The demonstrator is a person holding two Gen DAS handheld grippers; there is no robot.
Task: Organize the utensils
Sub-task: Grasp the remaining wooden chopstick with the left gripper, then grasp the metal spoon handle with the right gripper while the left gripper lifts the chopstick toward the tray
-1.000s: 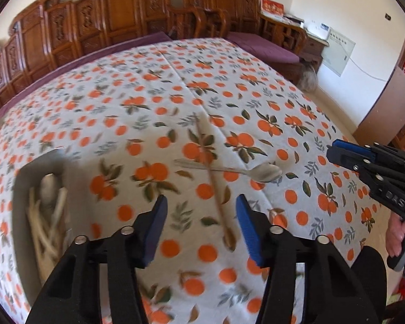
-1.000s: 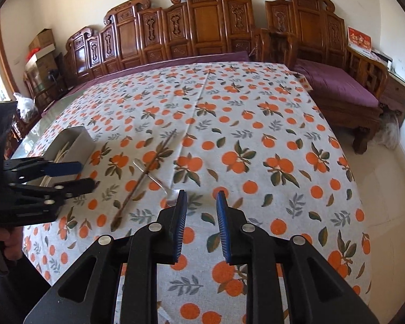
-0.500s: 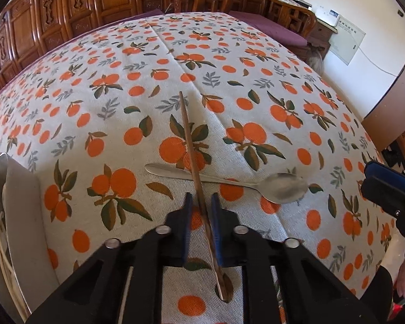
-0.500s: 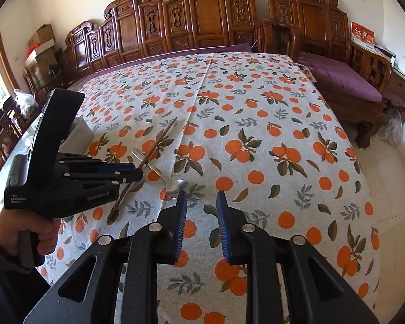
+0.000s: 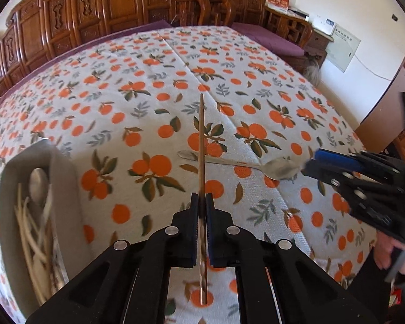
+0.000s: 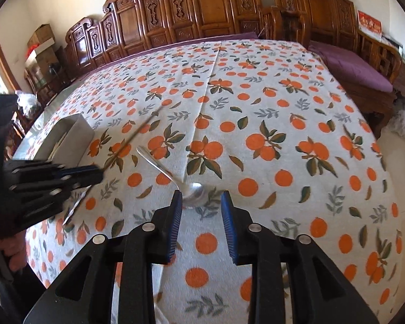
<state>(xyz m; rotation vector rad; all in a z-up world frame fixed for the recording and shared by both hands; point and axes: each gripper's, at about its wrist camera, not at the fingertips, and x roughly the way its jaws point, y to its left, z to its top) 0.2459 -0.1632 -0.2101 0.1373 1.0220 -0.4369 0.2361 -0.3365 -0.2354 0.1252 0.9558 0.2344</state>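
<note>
My left gripper [image 5: 201, 202] is shut on a long brown chopstick [image 5: 201, 140], held lifted over the tablecloth and pointing away from me. In the right wrist view the left gripper [image 6: 94, 174] holds the same chopstick [image 6: 137, 132]. A metal spoon [image 5: 279, 168] lies on the cloth, crossed by the chopstick above it. My right gripper [image 6: 201, 205] is open, its fingertips on either side of the spoon's bowl [image 6: 193, 190]. The right gripper also shows at the right of the left wrist view [image 5: 321, 164].
A grey utensil tray [image 5: 64, 186] with pale chopsticks and a spoon inside stands at the left; it also shows in the right wrist view [image 6: 75, 132]. Carved wooden benches stand behind and right of the table. The table's near edge drops off below.
My left gripper closed on the chopstick and lifted it. My right gripper opened and moved forward to the spoon's bowl.
</note>
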